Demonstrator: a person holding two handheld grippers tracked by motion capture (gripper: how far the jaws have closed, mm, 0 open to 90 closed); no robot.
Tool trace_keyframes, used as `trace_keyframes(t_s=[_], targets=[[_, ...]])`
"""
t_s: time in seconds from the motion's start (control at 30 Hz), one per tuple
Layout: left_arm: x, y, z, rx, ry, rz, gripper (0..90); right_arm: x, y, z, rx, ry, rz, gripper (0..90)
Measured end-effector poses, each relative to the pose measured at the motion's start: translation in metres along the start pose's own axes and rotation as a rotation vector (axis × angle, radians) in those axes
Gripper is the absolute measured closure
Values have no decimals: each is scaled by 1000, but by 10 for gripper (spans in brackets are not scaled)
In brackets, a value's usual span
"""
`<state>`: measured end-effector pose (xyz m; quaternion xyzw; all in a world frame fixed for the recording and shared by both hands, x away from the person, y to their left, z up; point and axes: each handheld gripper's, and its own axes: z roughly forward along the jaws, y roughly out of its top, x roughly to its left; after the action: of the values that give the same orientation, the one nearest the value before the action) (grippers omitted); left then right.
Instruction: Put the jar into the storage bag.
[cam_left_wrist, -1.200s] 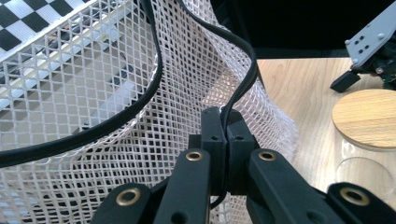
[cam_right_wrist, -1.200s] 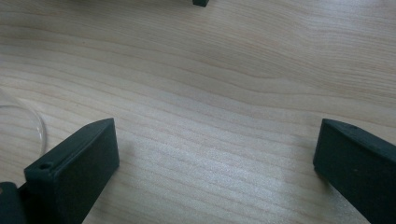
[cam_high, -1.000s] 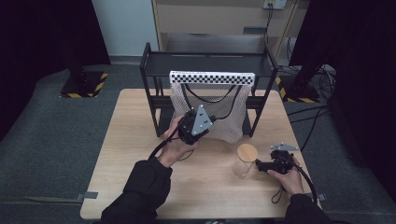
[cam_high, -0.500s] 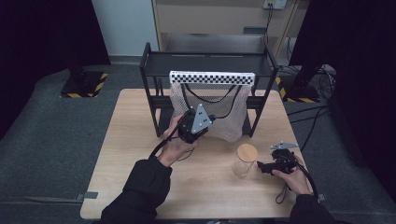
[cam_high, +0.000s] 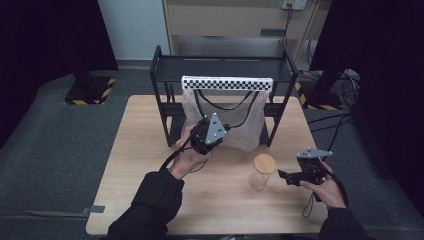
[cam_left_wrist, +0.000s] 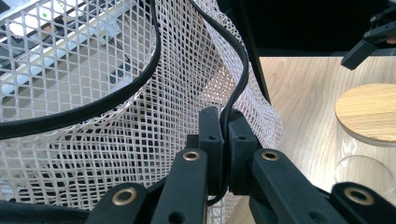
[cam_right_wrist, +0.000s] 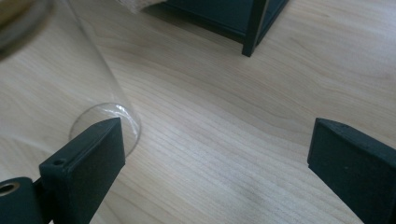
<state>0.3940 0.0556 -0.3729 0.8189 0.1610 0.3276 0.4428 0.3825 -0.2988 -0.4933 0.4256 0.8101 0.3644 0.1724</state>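
While the left gripper holds the white mesh bag hanging from the black rack, the glass jar stands on the table beside the right gripper.

From the left gripper view, its jaws pinch the bag's black drawstring cord; the net looks soft and light.

From the right gripper view, jaws that have just been closing gape empty beside the jar: fragile, slick, best taken around its body.

On the one wooden table — one black rack, one white mesh bag, one glass jar with one wooden lid — and two grippers.
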Motion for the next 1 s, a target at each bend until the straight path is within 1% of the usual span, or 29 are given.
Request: trace_keyframes(t_s=[0.03,0.07,0.1,0.13,0.27,0.3,0.33,0.37,0.4,0.43,0.5,0.53,0.7,0.73,0.9,0.93,1.0], targets=[[0,0,0,0,1,1,868,1,1,-2,1,14,-5,46],[-1,0,1,0,2,3,869,2,2,-4,0,30,-26,48],[-1,0,1,1,2,6,869,2,2,-4,0,30,-26,48],[-2,-1,2,4,2,8,869,5,3,-6,11,57,-45,49],[-2,-1,2,6,4,7,867,11,5,-9,23,94,-94,53],[-2,-1,2,6,4,7,867,11,5,-9,23,94,-94,53],[-2,-1,2,6,5,8,867,13,5,-10,25,108,-104,54],[-2,-1,2,6,6,9,867,16,6,-11,29,135,-120,55],[-2,-1,2,6,6,9,867,16,6,-11,29,135,-120,55],[-2,-1,2,5,5,8,868,19,6,-12,30,156,-141,56],[-3,-1,2,6,6,9,868,21,6,-12,31,165,-149,56],[-3,-1,2,6,7,9,867,23,7,-12,33,178,-169,56],[-3,-1,3,9,8,9,863,28,9,-12,27,198,-179,57],[-3,-1,3,10,9,10,863,29,9,-12,26,206,-188,57],[-4,-1,4,11,9,9,863,33,10,-10,27,221,-201,57],[-4,-1,4,11,9,9,863,35,11,-10,21,236,-203,57],[-4,-1,4,11,9,9,863,37,12,-9,17,248,-206,57]])
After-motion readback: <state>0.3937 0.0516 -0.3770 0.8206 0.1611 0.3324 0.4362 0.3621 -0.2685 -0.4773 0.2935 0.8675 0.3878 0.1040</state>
